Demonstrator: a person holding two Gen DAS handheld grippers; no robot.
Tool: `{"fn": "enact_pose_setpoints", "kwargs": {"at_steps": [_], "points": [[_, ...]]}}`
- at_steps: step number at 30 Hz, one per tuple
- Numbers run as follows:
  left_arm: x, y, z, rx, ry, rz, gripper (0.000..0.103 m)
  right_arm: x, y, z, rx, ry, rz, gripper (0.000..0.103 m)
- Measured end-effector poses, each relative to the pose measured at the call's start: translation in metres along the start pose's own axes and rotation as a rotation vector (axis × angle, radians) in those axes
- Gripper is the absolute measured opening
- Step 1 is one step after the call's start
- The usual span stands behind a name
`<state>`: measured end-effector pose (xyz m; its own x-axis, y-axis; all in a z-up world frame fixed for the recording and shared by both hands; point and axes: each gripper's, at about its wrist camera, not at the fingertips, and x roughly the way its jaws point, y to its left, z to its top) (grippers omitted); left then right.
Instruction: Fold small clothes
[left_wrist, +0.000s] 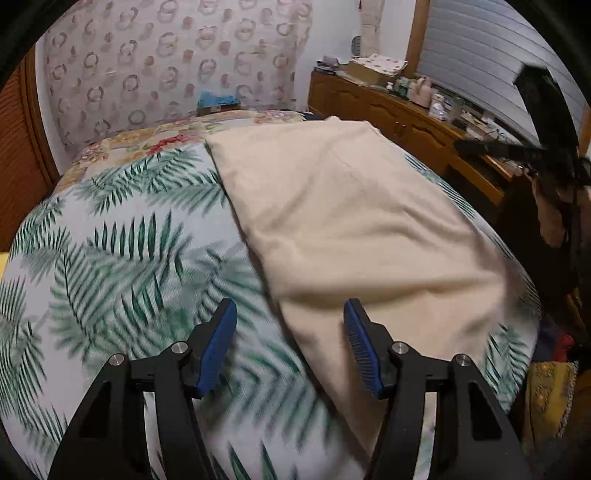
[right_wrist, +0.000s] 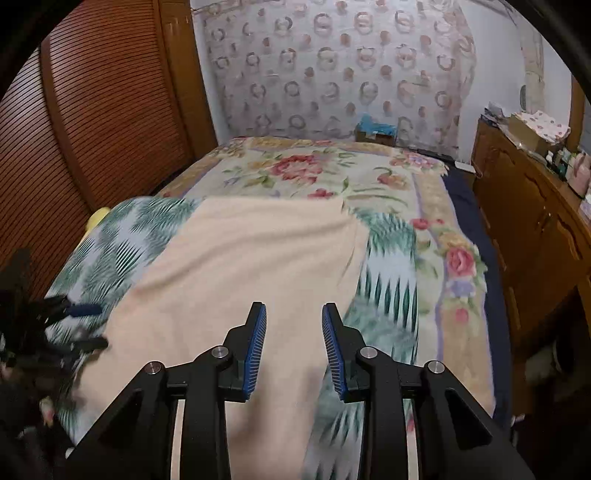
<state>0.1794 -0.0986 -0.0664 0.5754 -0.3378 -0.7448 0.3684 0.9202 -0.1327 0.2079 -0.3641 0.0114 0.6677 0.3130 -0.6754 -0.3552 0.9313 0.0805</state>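
A cream cloth (left_wrist: 354, 218) lies flat on a bed with a palm-leaf cover (left_wrist: 122, 258); its near part looks folded over. My left gripper (left_wrist: 290, 312) hovers open above the cloth's near left edge, with nothing between its blue pads. In the right wrist view the same cream cloth (right_wrist: 240, 280) spreads ahead. My right gripper (right_wrist: 293, 314) stands open over its near right edge, pads apart and clear of the fabric. The left gripper (right_wrist: 79, 325) shows blurred at the left edge of that view, and the right gripper's dark shape (left_wrist: 517, 147) at the upper right of the left view.
A floral blanket (right_wrist: 314, 170) covers the far half of the bed. A wooden dresser (right_wrist: 535, 236) crowded with small items runs along the right. A slatted wooden door (right_wrist: 92, 122) stands on the left. A patterned cloth hangs on the back wall (right_wrist: 332, 66).
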Motion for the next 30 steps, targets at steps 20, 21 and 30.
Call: {"fn": "enact_pose_setpoints", "kwargs": {"at_steps": [20, 21, 30], "points": [[-0.025, -0.025, -0.054, -0.034, 0.023, -0.063, 0.049, -0.033, 0.014, -0.113, 0.094, 0.068, -0.087, 0.053], [-0.025, -0.026, -0.054, -0.035, 0.024, -0.061, 0.049, -0.031, 0.016, -0.112, 0.083, 0.069, -0.092, 0.053], [-0.024, -0.032, -0.055, -0.01, 0.028, -0.045, 0.049, -0.02, 0.035, -0.111, -0.005, 0.085, -0.1, 0.041]]}}
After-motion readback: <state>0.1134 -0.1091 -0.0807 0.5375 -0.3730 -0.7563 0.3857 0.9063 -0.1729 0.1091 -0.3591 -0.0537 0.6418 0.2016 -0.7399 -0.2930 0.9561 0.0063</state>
